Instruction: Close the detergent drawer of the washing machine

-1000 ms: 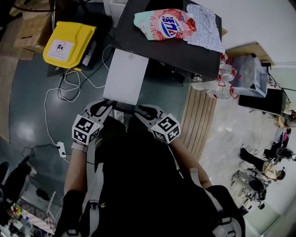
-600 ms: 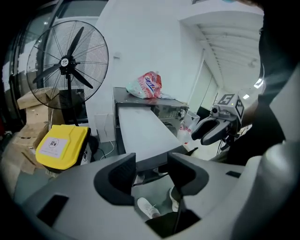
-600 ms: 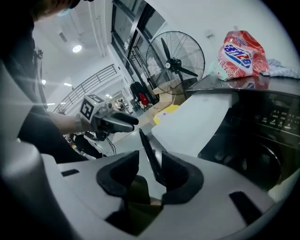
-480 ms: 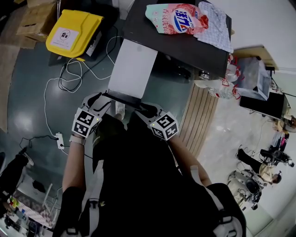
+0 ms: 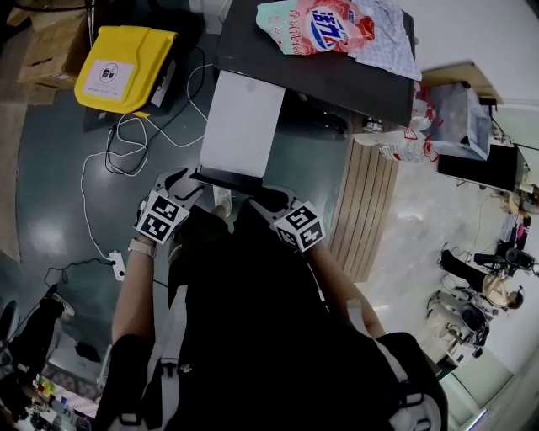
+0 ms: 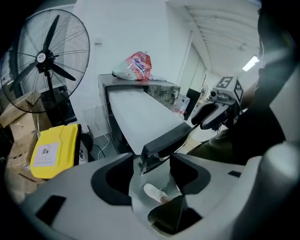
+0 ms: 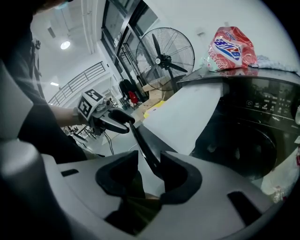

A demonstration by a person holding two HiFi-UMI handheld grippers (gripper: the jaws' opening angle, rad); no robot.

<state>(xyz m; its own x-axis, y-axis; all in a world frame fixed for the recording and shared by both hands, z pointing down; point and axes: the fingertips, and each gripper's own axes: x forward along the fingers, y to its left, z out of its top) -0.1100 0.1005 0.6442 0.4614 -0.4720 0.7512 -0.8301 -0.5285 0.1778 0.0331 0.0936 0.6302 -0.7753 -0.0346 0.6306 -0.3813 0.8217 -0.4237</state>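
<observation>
A long white drawer (image 5: 240, 118) with a dark front lip (image 5: 227, 178) sticks out of the dark washing machine (image 5: 337, 80). My left gripper (image 5: 181, 187) is at the lip's left corner and my right gripper (image 5: 268, 200) at its right corner. In the left gripper view the left gripper (image 6: 151, 163) stands open, with the lip's corner (image 6: 164, 139) between its jaws and untouched. In the right gripper view the right gripper (image 7: 149, 161) is open too, and the lip's edge (image 7: 143, 145) runs between its jaws. Both pairs of jaws have just been opening.
A pink detergent bag (image 5: 316, 25) and a cloth (image 5: 387, 38) lie on the machine's top. On the floor to the left are a yellow case (image 5: 122, 67), white cables (image 5: 126, 156) and a power strip (image 5: 116, 265). A slatted wooden panel (image 5: 358, 210) lies right. A fan (image 6: 47, 61) stands behind.
Both grippers have stayed at the drawer's front lip and sunk a little. The left one has rolled slightly. The drawer still sticks out as far as before.
</observation>
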